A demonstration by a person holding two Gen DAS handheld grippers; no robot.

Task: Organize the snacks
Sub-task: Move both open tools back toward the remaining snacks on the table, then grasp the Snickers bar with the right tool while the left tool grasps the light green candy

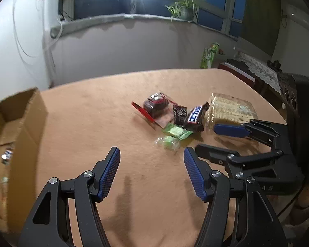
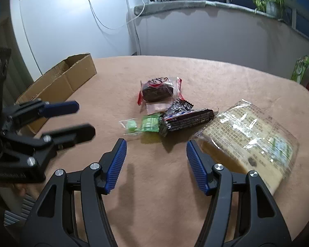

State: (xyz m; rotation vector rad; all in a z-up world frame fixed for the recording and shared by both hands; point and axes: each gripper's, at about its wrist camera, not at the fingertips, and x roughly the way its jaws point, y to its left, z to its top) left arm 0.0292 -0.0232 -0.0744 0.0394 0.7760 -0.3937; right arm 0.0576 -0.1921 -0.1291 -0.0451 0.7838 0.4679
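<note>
A pile of snacks lies mid-table on the tan cloth point(image 1: 113, 113): a brown cake in a clear and red wrapper point(image 1: 156, 105) point(image 2: 157, 90), a dark chocolate bar point(image 1: 195, 114) point(image 2: 187, 119), a small black packet point(image 2: 180, 106), a green packet point(image 1: 177, 131) point(image 2: 150, 122), a clear green candy point(image 1: 167, 142) point(image 2: 130, 126) and a large bread pack point(image 1: 230, 109) point(image 2: 249, 135). My left gripper point(image 1: 151, 150) point(image 2: 85, 118) hovers open just short of the green candy. The right gripper point(image 2: 156, 143) point(image 1: 206, 139) is open too, beside the bread pack's near corner. Neither holds anything.
An open cardboard box point(image 1: 20, 123) point(image 2: 59, 82) stands at the table's left edge with a few wrapped items inside. Behind the table is a wall with a window sill and a potted plant point(image 1: 183, 8). A green bag point(image 1: 209, 54) and a cloth-covered cabinet point(image 1: 257, 68) stand far right.
</note>
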